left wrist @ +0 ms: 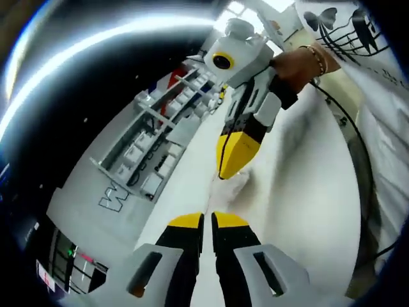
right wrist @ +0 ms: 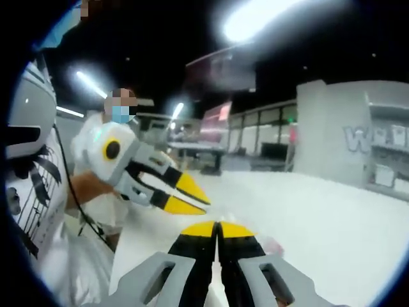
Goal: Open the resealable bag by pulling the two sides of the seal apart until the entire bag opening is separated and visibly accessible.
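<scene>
Since the bag [left wrist: 239, 185] looks thin, limp and slippery, pinch its seal lips; your left claw [left wrist: 208, 224] and right claw [left wrist: 233, 160] are both clenched, grip unclear.

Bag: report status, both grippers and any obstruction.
Left gripper shut, right gripper shut, tips close together. Bag a blurred clear patch between them on white table; opening unreadable. Nothing in the way.

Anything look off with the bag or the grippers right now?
Nothing spilled or damaged. Both left gripper and right gripper look shut, and the bag between them is a pale blur, so its seal can't be judged.
</scene>
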